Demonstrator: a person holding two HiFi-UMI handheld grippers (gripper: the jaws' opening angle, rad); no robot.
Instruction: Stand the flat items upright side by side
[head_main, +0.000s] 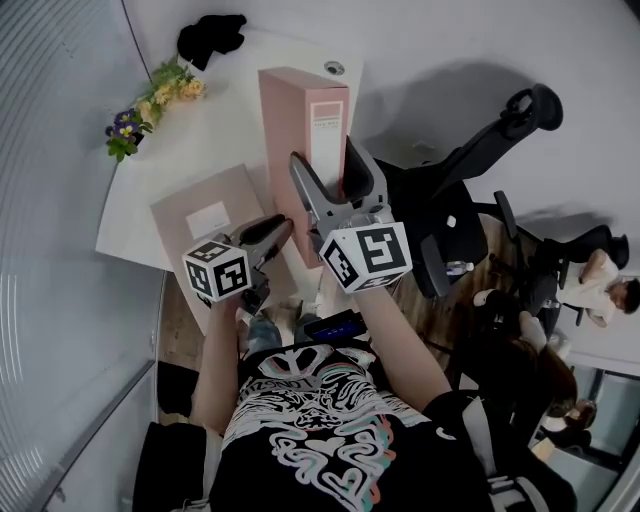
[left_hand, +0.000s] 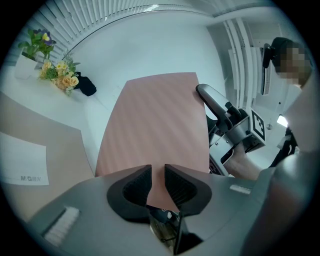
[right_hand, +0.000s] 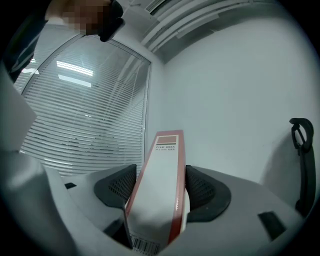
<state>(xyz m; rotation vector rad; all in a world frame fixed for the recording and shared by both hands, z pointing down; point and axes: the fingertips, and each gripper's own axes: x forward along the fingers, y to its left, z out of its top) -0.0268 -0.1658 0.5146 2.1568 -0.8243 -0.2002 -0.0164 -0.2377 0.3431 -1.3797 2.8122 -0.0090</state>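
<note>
My right gripper (head_main: 332, 178) is clamped wide across the spine of the pink file box (head_main: 295, 110), and my left gripper (head_main: 278, 230) pinches its lower edge. If 1 grip lets go early, I think the box could topple onto the flat beige folder (head_main: 205, 215).

The spine label (right_hand: 166, 146) of the pink file box (right_hand: 160, 200) reads "FILE BOX" in small capitals. A barcode (right_hand: 145, 246) sits at the spine's near end, its digits too small to read. A white label (left_hand: 22, 162) on the flat brown folder (left_hand: 50, 140) carries faint print, seemingly "M&G". The T-shirt (head_main: 320, 420) print is illegible.
</note>
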